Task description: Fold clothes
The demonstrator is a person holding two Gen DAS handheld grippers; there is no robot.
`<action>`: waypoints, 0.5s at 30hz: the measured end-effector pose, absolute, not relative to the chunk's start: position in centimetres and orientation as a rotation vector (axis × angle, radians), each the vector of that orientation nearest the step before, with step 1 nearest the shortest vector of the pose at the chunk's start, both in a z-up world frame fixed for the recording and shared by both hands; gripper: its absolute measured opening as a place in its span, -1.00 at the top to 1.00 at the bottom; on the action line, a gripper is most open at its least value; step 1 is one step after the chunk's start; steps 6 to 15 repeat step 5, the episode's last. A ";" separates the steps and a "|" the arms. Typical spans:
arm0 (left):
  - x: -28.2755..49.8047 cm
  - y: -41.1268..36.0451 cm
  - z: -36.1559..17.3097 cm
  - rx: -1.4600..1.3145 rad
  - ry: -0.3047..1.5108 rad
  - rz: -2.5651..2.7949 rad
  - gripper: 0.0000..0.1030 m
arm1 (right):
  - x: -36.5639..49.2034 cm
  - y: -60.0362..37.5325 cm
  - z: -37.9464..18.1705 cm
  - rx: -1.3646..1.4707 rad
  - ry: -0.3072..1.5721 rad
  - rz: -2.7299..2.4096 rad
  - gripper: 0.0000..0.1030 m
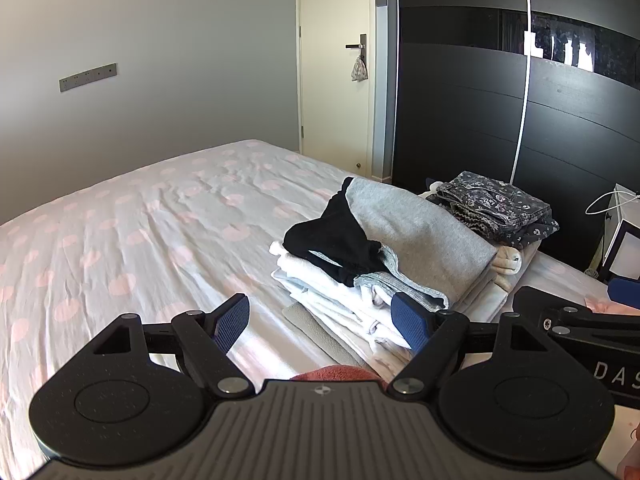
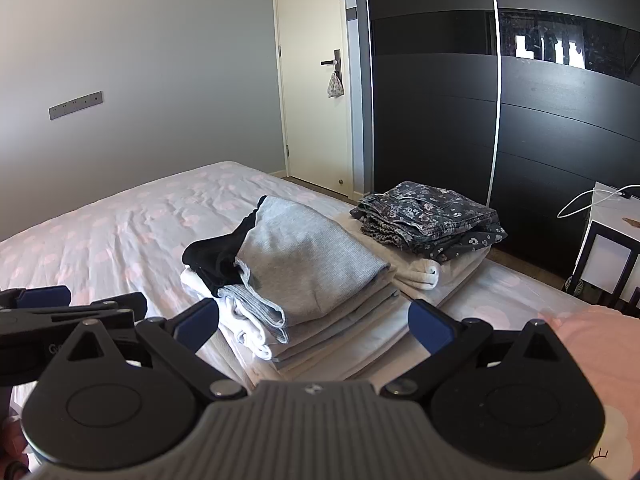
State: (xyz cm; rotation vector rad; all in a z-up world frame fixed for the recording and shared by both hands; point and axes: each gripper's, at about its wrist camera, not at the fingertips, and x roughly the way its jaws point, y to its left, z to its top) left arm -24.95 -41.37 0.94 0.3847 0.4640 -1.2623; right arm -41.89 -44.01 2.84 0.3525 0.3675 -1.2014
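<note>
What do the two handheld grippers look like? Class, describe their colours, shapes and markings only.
Each gripper, the left gripper and the right gripper, has a grey ribbed body, two round black discs, black linkage arms with silver pivot screws, and blue textured finger pads. White letters "DAS" mark the right gripper's side; no cables show.

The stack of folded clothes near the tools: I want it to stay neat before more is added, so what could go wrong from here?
1. The black garment lies crumpled, half under the grey folded top, hanging off the pile's edge; a nudge may drag it loose.
2. The near stack is uneven and layered, so adding more could tip it.
3. The open left tool sits close to its corner and might snag the layers.
</note>
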 end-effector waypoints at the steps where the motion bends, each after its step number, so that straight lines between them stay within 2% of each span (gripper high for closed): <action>1: -25.0 -41.4 0.9 0.385 0.464 -1.263 -0.50 | -41.9 -44.0 2.8 0.354 0.367 -1.202 -0.97; 15: -25.0 -41.3 0.9 0.385 0.469 -1.266 -0.50 | -42.0 -44.0 2.8 0.357 0.364 -1.204 -0.97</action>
